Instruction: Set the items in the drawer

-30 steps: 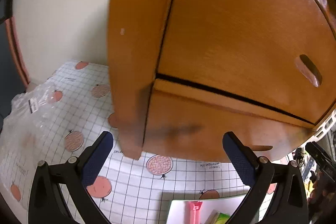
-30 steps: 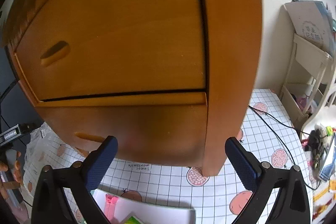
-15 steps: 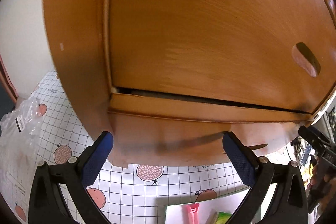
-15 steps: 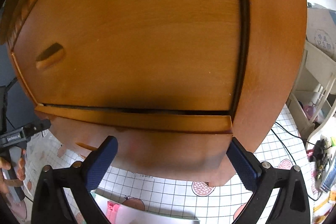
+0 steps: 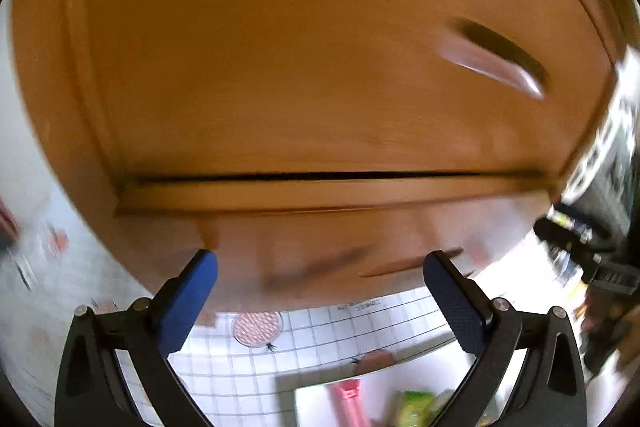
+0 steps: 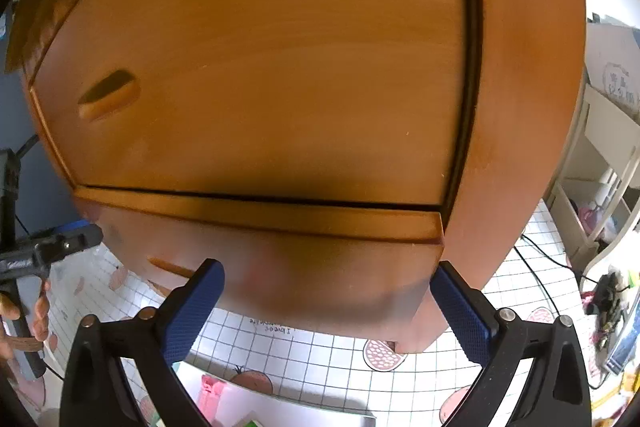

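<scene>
A small wooden drawer cabinet [image 5: 280, 67] fills both views, close in front of both grippers. Its upper drawer has an oval handle slot [image 5: 496, 55], which the right wrist view shows as handle slot [image 6: 108, 99]. The lower drawer [image 5: 320, 227] sticks out slightly, with a thin handle slot [image 5: 412, 267]. My left gripper [image 5: 320, 291] is open and empty just before the lower drawer. My right gripper [image 6: 328, 299] is open and empty near that drawer's right end [image 6: 400, 259]. Below lies a white tray [image 5: 316, 403] with a pink item [image 5: 348, 403] and green packets [image 5: 416, 407].
The cabinet stands on a white grid cloth with pink fruit prints [image 6: 320, 359]. A black cable [image 6: 544, 267] and a cream shelf unit [image 6: 600, 163] are to the right. A person's hand holds the left gripper's handle [image 6: 24, 291] at the left edge.
Both grippers have moved closer to the cabinet front. The left one has swung right, from the cabinet's left corner to face the drawers. Both stay open.
</scene>
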The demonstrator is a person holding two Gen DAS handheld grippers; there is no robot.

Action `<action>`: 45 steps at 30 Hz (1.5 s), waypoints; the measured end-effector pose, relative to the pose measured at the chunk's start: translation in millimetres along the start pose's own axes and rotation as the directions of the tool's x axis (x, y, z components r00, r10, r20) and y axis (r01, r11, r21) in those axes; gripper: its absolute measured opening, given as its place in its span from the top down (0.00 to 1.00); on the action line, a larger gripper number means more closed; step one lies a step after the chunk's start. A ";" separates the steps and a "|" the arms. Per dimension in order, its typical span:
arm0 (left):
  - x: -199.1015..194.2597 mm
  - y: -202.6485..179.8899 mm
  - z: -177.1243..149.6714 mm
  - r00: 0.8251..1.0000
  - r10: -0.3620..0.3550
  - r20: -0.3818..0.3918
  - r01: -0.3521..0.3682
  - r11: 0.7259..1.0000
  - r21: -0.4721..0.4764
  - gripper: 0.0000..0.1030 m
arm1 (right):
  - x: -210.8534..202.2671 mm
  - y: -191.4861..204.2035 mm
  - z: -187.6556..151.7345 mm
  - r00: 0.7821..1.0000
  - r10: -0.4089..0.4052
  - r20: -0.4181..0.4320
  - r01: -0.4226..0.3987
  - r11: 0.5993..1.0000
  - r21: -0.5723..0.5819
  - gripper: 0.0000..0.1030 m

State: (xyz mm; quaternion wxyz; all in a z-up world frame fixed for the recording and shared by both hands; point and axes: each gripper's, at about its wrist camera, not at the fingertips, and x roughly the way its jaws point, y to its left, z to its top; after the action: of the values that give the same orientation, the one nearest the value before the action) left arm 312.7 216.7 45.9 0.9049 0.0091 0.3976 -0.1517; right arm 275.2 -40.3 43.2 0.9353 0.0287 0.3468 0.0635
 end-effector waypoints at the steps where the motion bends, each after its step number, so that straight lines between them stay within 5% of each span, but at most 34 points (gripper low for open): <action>1: -1.4 -5.7 -0.4 1.000 0.000 -0.002 0.000 1.000 0.015 0.00 | -1.0 -0.6 -1.0 1.000 0.002 -0.002 -0.002 1.000 -0.003 0.00; 4: -5.9 -9.3 -3.5 1.000 0.027 0.007 -0.027 1.000 -0.010 0.00 | -4.2 5.6 -4.1 0.997 0.069 -0.013 -0.070 0.998 -0.007 0.00; 10: -13.3 38.3 -5.3 0.994 0.105 0.007 -0.104 0.988 -0.110 0.00 | -6.6 0.5 -2.2 1.000 0.004 0.006 -0.003 1.000 -0.008 0.00; 18: -9.3 74.8 3.8 0.995 0.099 0.011 -0.097 0.985 -0.140 0.00 | 5.5 -9.5 6.6 1.000 -0.008 -0.002 0.008 1.000 0.006 0.00; 23: -1.0 68.7 -0.5 0.998 0.050 0.022 -0.047 0.992 -0.116 0.00 | 8.6 -7.2 6.3 1.000 0.031 -0.006 -0.031 0.999 -0.010 0.00; 36: 10.2 41.3 -8.8 0.997 0.073 0.035 -0.072 0.997 -0.031 0.00 | 13.7 -8.4 1.3 0.999 0.035 -0.011 -0.035 0.998 -0.048 0.00; 45: 7.0 46.2 -13.4 0.999 0.013 0.052 -0.010 0.998 -0.061 0.00 | 23.6 1.6 -8.6 0.999 0.045 -0.009 -0.045 0.998 -0.054 0.00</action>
State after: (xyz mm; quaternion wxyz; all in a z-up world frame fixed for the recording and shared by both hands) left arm 320.6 260.7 26.9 0.9158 -0.0203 0.3781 -0.1344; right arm 287.2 -35.3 21.6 0.9327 0.0107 0.3480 0.0941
